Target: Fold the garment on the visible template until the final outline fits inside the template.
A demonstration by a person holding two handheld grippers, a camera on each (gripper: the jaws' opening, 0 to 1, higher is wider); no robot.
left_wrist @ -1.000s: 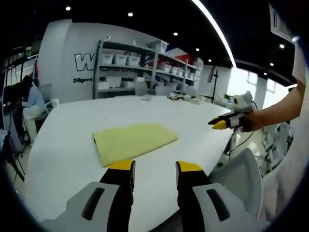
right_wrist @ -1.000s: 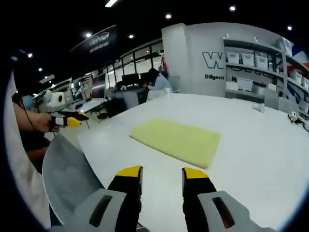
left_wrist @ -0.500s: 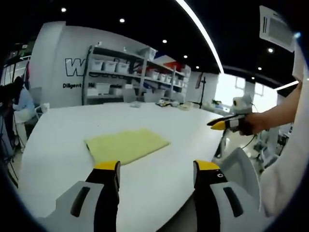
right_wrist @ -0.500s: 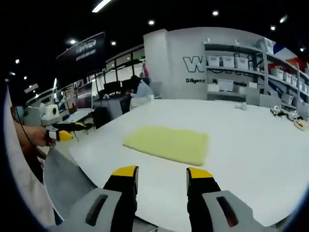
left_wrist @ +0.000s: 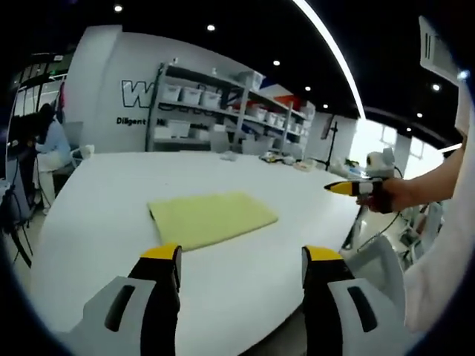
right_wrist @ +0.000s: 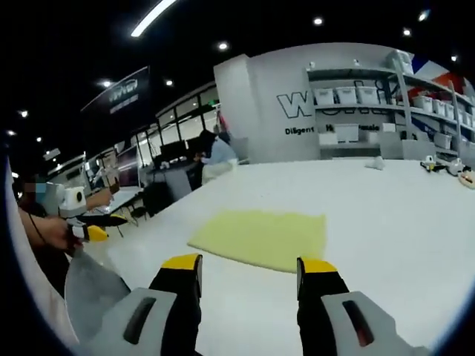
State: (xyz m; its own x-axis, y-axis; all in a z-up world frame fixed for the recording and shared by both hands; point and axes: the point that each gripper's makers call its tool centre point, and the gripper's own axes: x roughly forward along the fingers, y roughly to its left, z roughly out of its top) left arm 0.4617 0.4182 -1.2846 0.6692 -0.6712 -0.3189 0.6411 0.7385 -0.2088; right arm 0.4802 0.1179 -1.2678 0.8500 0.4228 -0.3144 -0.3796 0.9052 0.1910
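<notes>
Jaws of my left tool (left_wrist: 241, 263) and right tool (right_wrist: 249, 271) have spread apart, empty, off the folded garment (left_wrist: 211, 217) mid-counter (left_wrist: 96, 215); folding looks finished.

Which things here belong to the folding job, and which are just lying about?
Job:
- yellow garment, folded flat on the white table
- left tool, open, holding nothing
- right tool, open, holding nothing

Lying about:
- shelving with white bins against the far wall
- small items at the table's far edge, too small to identify
- grey chair beside the table
</notes>
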